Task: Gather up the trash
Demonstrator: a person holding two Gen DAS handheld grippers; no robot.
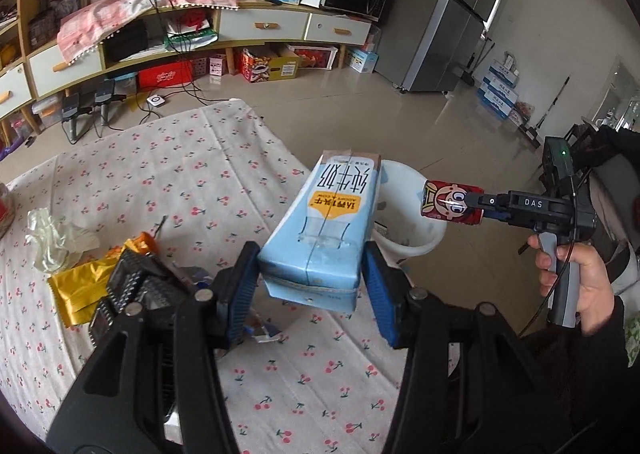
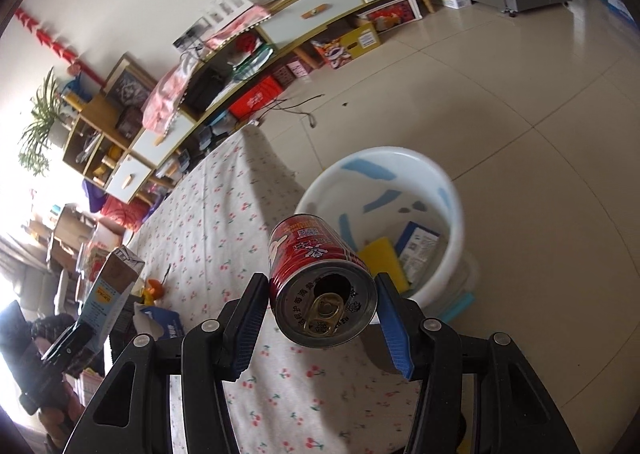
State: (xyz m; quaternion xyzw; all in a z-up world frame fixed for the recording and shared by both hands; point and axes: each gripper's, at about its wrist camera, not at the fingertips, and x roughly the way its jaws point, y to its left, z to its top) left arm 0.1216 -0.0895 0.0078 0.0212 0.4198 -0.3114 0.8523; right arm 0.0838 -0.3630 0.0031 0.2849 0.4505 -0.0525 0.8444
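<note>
Landmark for all positions: the white bucket (image 2: 448,190) standing on the tiled floor at the edge of the cloth-covered surface (image 1: 200,158).

Left tongs (image 1: 312,274): clamped on a pale blue milk carton (image 1: 320,230), one blue pad on each side wall near its base, top end pointing toward the bucket. The carton is clear of the surface and its far end overlaps the bucket's near rim in the left wrist view. The side-wall grip appears chosen because these are the flattest faces for the pads.

Right tongs (image 2: 322,310): pinching a red drink can (image 2: 320,278) across its body, opened end facing the camera, base pointing away. In the right wrist view the can sits just short of the bucket's near rim, above the surface edge. The left wrist view shows it beside the bucket's far side; which reading is exact cannot be settled.

Bucket contents: a yellow item (image 2: 382,258) and a printed box (image 2: 418,248) lie at the bottom, so collection is judged to be under way.

Remaining on the surface, well apart from the bucket: a yellow wrapper (image 1: 76,290), crumpled pale plastic (image 1: 56,238), an orange piece (image 1: 140,244) and a black ridged object (image 1: 132,286).

Assessment: both items are held out toward the bucket, presumably for release over it. Risk: the carton is long and could catch the rim if let go too early.
</note>
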